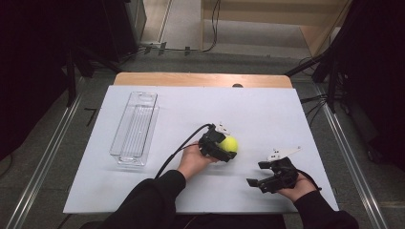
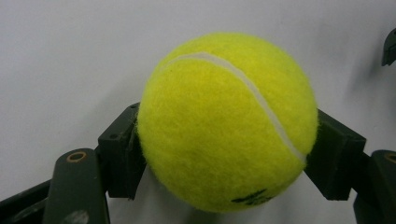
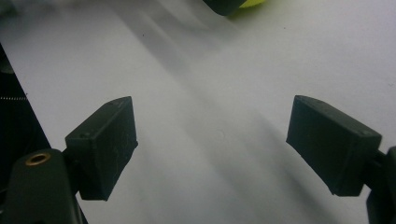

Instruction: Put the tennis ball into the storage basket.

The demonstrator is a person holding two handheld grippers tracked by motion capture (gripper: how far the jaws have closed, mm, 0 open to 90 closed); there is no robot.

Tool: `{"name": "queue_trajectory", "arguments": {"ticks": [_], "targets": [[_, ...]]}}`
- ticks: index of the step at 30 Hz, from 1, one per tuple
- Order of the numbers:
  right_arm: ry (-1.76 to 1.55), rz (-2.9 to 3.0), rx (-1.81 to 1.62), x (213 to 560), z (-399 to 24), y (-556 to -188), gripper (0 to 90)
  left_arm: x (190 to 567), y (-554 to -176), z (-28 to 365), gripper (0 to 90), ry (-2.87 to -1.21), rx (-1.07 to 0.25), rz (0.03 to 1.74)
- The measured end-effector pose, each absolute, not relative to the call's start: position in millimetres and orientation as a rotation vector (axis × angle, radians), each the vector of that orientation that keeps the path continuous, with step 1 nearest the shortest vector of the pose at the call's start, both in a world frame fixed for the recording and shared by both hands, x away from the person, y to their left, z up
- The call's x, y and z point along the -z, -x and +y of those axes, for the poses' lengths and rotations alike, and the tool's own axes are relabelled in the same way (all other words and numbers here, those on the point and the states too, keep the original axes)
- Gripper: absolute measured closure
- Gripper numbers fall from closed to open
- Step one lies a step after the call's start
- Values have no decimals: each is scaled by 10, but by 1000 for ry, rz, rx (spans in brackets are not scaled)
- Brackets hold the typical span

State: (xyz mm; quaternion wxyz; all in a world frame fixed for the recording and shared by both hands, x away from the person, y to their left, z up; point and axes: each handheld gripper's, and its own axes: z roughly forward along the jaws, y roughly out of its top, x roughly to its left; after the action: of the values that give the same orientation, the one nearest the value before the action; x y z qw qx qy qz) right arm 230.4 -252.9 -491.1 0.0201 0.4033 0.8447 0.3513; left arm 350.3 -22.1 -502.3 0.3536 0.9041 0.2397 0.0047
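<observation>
**Gripping a tennis ball at the middle of the white table**

Looking down from the high view, the left gripper [image 1: 224, 145] sits just right of the frame's centre, its jaws clamped on a yellow tennis ball [image 1: 229, 143] that is low over the white table [image 1: 267, 109]. The right gripper [image 1: 260, 174] is at the lower right of the frame, apart from the ball, with its jaws spread and nothing between them. A clear plastic tray [image 1: 135, 128] lies at the left of the table, well apart from both grippers.

The left gripper view has the tennis ball [image 2: 224, 121] at the frame's centre, a black pad pressed against each of its sides and the white seam curving across its top.

The right gripper view shows that gripper [image 3: 212, 144] with its jaws wide apart over bare white table [image 3: 210, 154]; a sliver of the ball's yellow [image 3: 254, 3] peeks in at the top edge.
</observation>
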Motion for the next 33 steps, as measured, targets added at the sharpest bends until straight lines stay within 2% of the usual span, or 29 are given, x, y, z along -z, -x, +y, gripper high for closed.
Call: {"name": "queue_trajectory", "arguments": {"ticks": [33], "targets": [[-1254, 2620, -1094, 4913, -2538, -2306, 139, 4833, -3478, -118, 264, -2341, 17, 600]]}}
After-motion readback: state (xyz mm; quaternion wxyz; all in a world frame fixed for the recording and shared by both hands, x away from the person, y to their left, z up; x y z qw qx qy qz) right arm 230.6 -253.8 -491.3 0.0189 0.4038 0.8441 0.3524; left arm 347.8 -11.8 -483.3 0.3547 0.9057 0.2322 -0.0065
